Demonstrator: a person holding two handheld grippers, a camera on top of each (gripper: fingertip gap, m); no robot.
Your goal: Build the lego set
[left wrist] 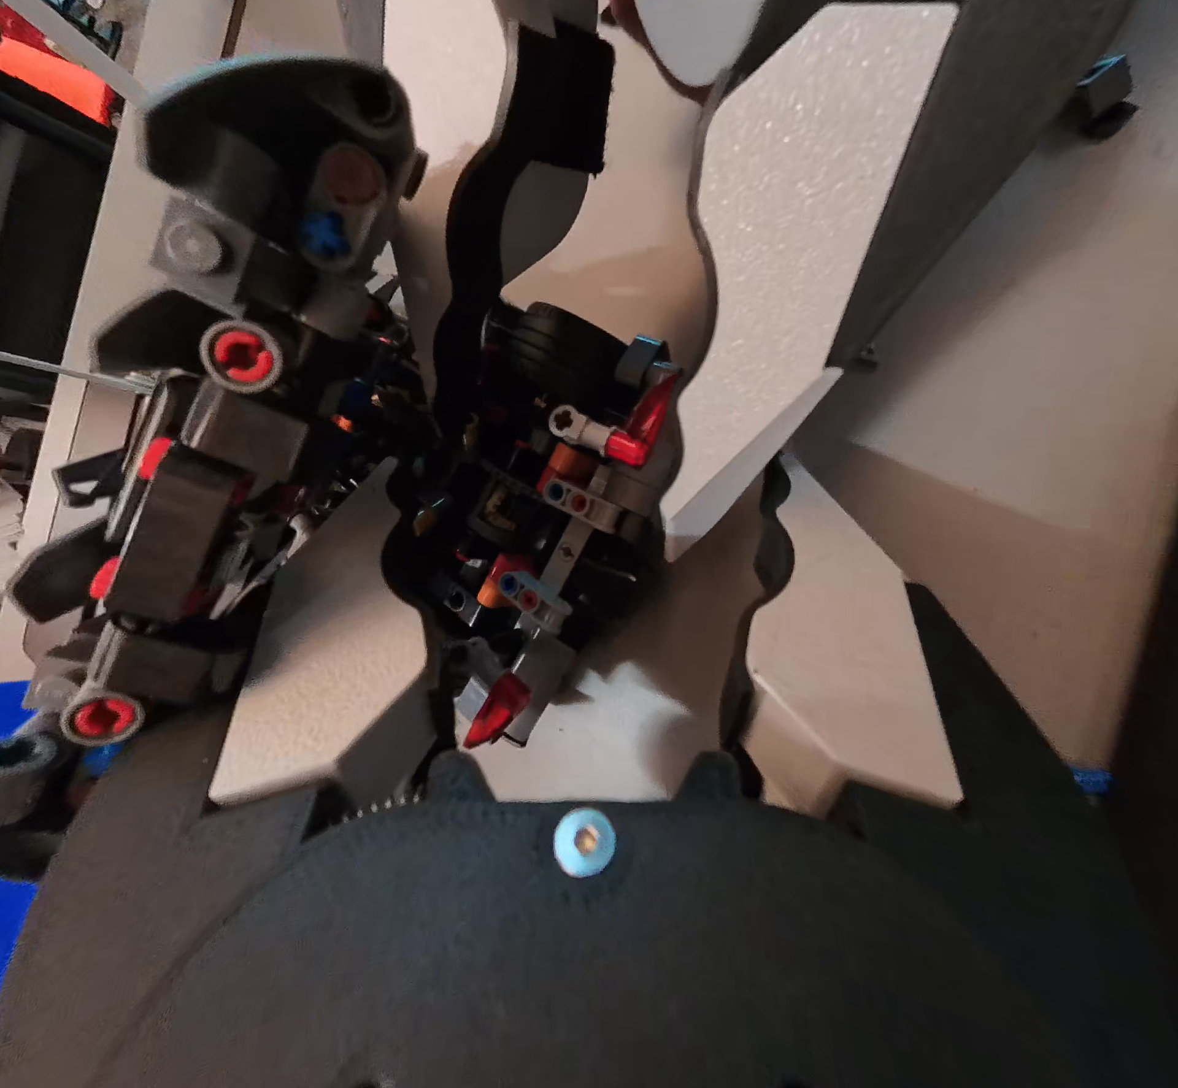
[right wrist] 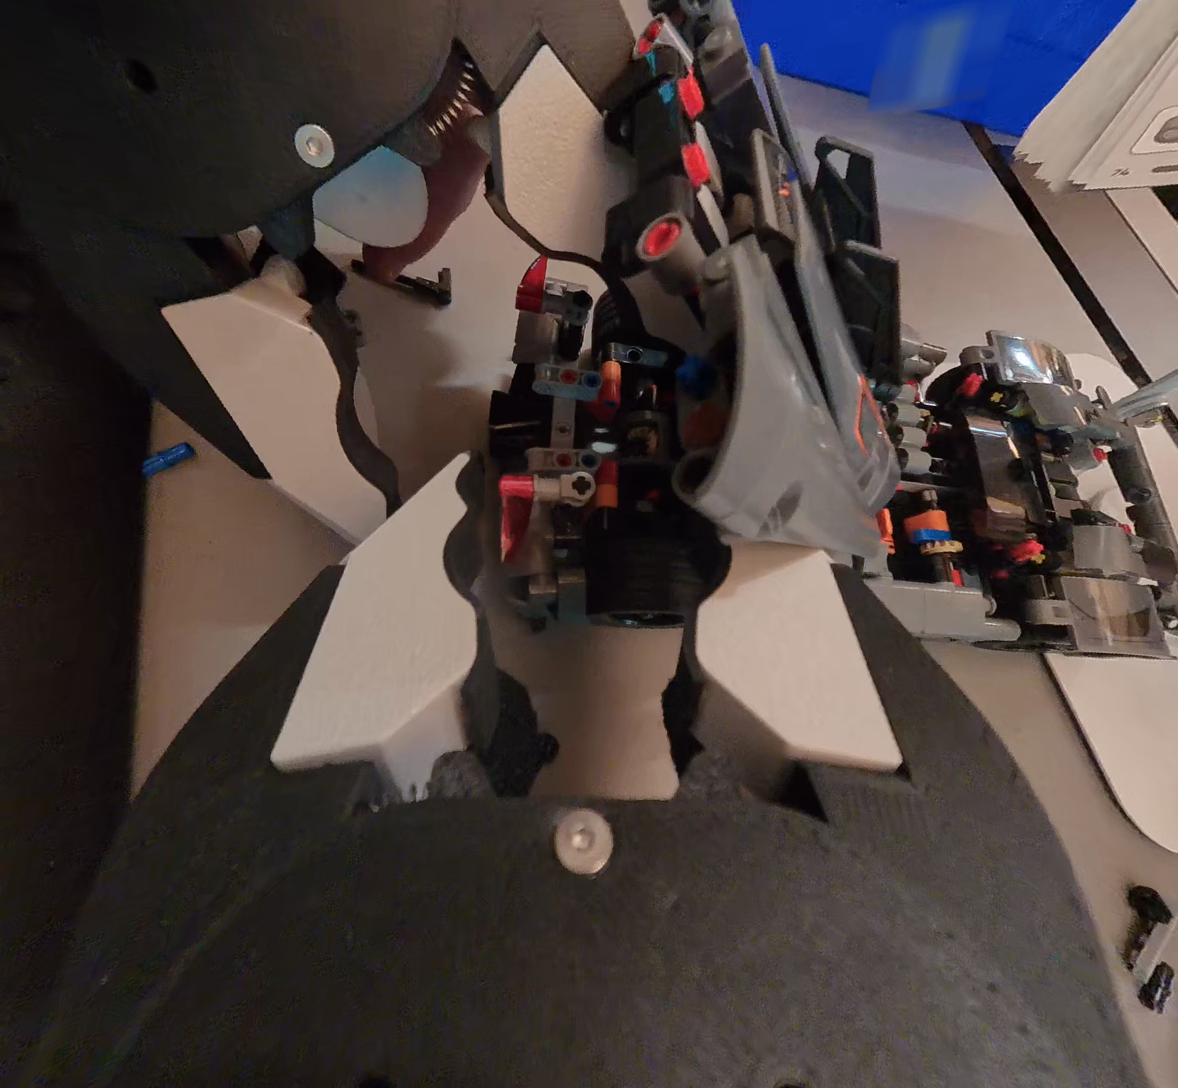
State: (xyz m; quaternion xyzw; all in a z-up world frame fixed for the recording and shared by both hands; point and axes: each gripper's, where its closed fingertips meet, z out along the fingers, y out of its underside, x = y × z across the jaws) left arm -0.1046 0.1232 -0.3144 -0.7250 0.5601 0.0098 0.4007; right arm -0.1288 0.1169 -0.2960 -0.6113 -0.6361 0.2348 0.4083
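Observation:
A black and grey lego car [right wrist: 637,452] with red lights and orange pins points its rear at me; a grey body panel [right wrist: 797,420] stands tilted over it. My right gripper [right wrist: 593,522] is shut on the rear, its pads on either side of a black wheel [right wrist: 631,573]. In the left wrist view the car [left wrist: 561,516] lies between my left gripper's [left wrist: 583,484] wide-set fingers. One pad [left wrist: 414,547] lies along the car. The other pad [left wrist: 771,547] stands outside the right gripper's white finger [left wrist: 797,197], apart from the car.
A blue bin [right wrist: 924,6] and an open instruction booklet [right wrist: 1115,121] lie beyond the car. A white rounded board [right wrist: 1115,770] lies under its front. Loose pieces lie on the table: a blue pin [right wrist: 166,458], a black bar [right wrist: 414,283], small black parts [right wrist: 1147,955]. The grippers are tip to tip, or close to it.

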